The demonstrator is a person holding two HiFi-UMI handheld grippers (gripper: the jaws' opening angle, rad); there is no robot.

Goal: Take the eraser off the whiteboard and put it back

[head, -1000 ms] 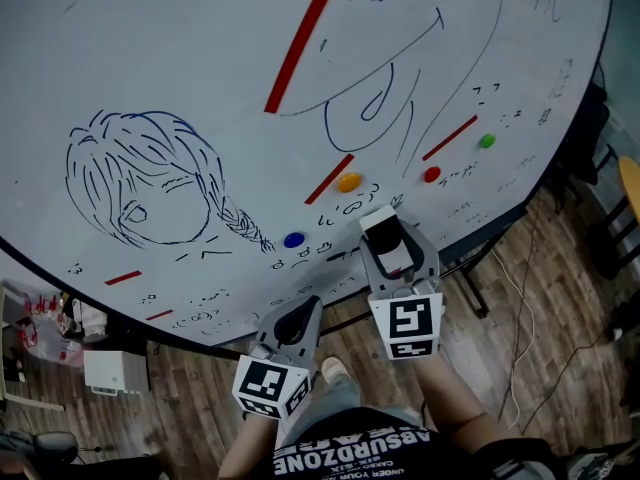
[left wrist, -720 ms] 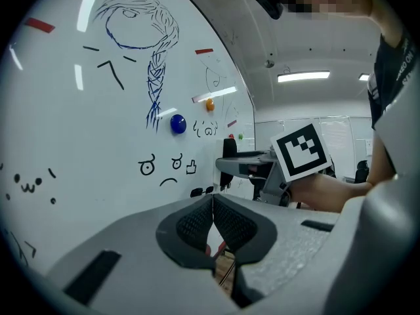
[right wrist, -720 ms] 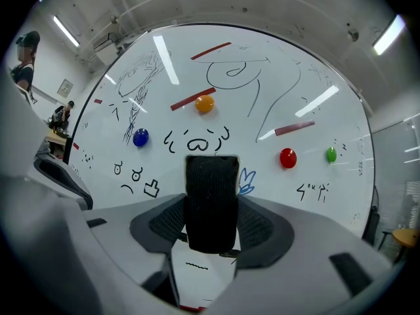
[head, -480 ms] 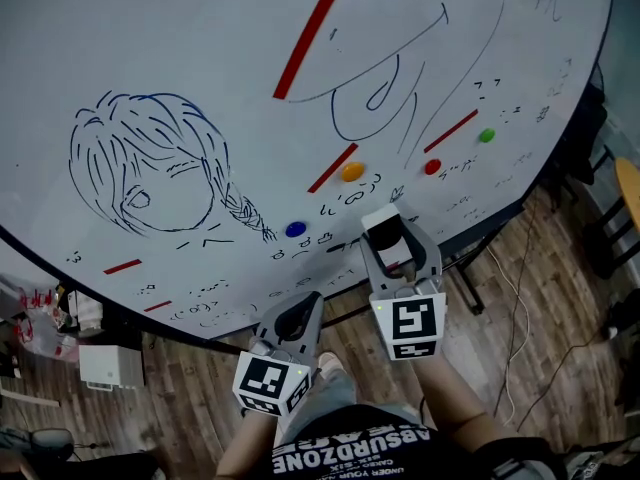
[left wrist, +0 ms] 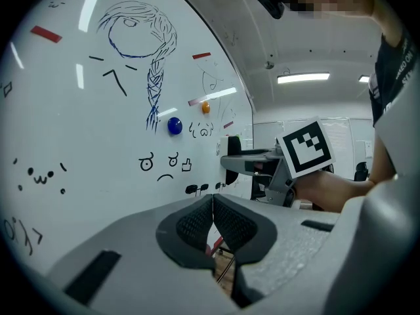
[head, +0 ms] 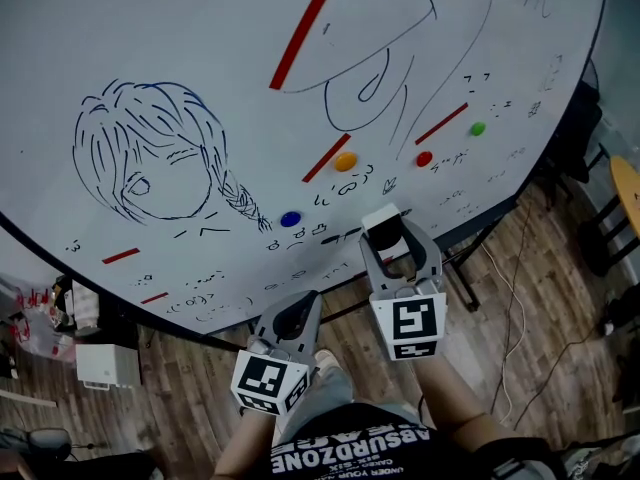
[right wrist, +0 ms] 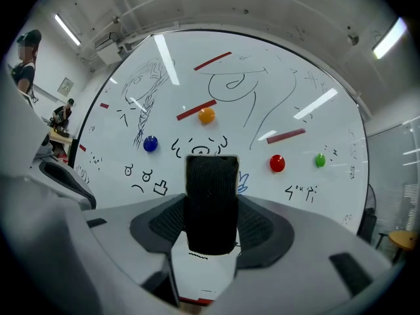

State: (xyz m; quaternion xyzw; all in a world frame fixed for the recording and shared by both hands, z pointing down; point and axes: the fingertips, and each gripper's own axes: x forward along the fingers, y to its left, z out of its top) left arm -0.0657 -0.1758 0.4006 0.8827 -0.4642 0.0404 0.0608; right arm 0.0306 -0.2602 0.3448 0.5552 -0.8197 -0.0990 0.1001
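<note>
**Visitor:** Whiteboard (head: 230, 38) is the biggest thing here, so start with it. What is on it?

**Onlooker:** On its left part somebody drew a girl's head with a braid (head: 150, 158). Some red strips (head: 305, 28) and many small scribbles are spread over the rest.

**Visitor:** And the two tongs?

**Onlooker:** Both are in front of the whiteboard's lower edge and point toward it. The right gripper (head: 393, 251) has its jaws wide, and they press on the eraser (head: 383, 226) from both sides. The left gripper (head: 298, 313) is held further back from the whiteboard. Its jaws are together, pad against pad, with nothing between them.

**Visitor:** So where exactly is the eraser?

**Onlooker:** Between the right jaws, near the bottom of the whiteboard. Whether it touches the surface or is just apart, I cannot tell.

**Visitor:** How will it handle?

**Onlooker:** I judge it is light, with a stiff body and one soft dark felt face. The felt may give a little, so it is better to hold the two long hard sides near the middle, as now, so it does not twist. Probably it is magnetic and will cling when brought flat to the whiteboard.

**Visitor:** Anything smaller?

**Onlooker:** Four round magnets on the whiteboard's lower part: blue magnet (head: 291, 219), orange magnet (head: 345, 161), red magnet (head: 424, 158), green magnet (head: 478, 128).
</note>
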